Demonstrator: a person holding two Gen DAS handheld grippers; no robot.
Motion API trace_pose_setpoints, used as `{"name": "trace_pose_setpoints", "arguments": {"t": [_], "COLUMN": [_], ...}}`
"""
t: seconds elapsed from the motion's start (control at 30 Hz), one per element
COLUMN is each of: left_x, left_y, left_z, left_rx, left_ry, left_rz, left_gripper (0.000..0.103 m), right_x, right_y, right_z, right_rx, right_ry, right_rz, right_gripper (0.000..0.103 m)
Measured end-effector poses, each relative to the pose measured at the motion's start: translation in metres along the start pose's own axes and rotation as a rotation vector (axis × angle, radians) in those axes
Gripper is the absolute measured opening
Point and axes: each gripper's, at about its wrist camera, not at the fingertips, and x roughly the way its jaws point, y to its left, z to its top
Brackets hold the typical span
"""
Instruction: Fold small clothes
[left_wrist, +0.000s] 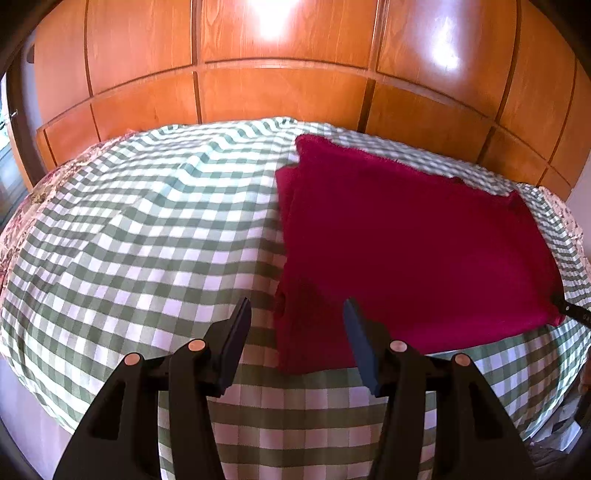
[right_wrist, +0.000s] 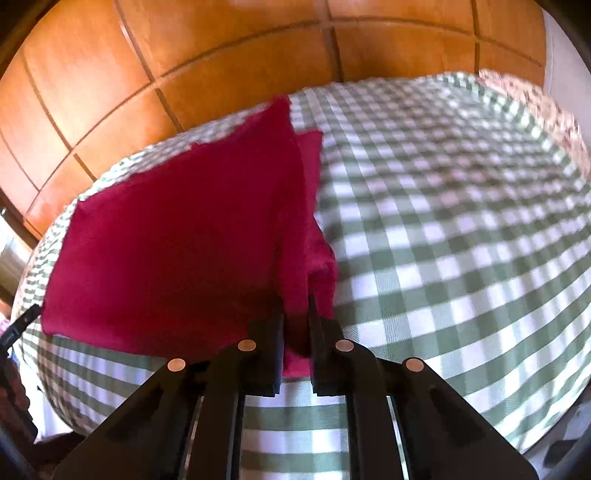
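Crimson garment (left_wrist: 406, 240) — flat on green-checked bedspread (left_wrist: 147, 240), at 2 o'clock of left view. Left gripper (left_wrist: 297, 310) half-open, empty, over its near-left corner. Right gripper (right_wrist: 295, 306) — clamped on its near-right corner.

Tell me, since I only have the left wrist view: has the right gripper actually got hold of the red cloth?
Observer: Yes. In the right wrist view, the right gripper is shut on a bunched near corner of the red cloth.
Operator: How deep is the bite?
Observer: Deep. Cloth fills the narrow gap between its fingers, and a bit pokes out behind the pads, toward the camera.
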Motion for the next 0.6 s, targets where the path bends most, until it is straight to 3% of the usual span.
{"name": "trace_pose_setpoints", "arguments": {"t": [0.07,0.13,0.23,0.53,0.57,0.6], "left_x": [-0.001,-0.003,0.001,0.052,0.057,0.064], "left_y": [0.001,0.006,0.024,0.04,0.04,0.039], "left_z": [-0.001,0.003,0.016,0.063,0.065,0.068], "left_rx": [-0.001,-0.012,-0.097,-0.179,-0.184,-0.192], "left_ry": [-0.002,-0.015,-0.017,0.058,0.066,0.078], "left_rz": [0.003,-0.001,-0.041,-0.183,-0.185,-0.195], "left_gripper": [0.052,0.06,0.063,0.061,0.059,0.051], "right_x": [0.001,0.0,0.0,-0.001,0.0,0.0], "right_y": [-0.002,-0.001,-0.001,-0.001,-0.001,-0.001], "right_z": [-0.001,-0.002,-0.002,-0.005,-0.005,-0.005], "right_rx": [0.024,0.015,0.017,0.029,0.034,0.035], "right_ry": [-0.012,-0.015,-0.016,-0.033,-0.033,-0.034], "right_rz": [0.014,0.014,0.017,0.014,0.017,0.018], "right_gripper": [0.009,0.009,0.009,0.009,0.009,0.01]}}
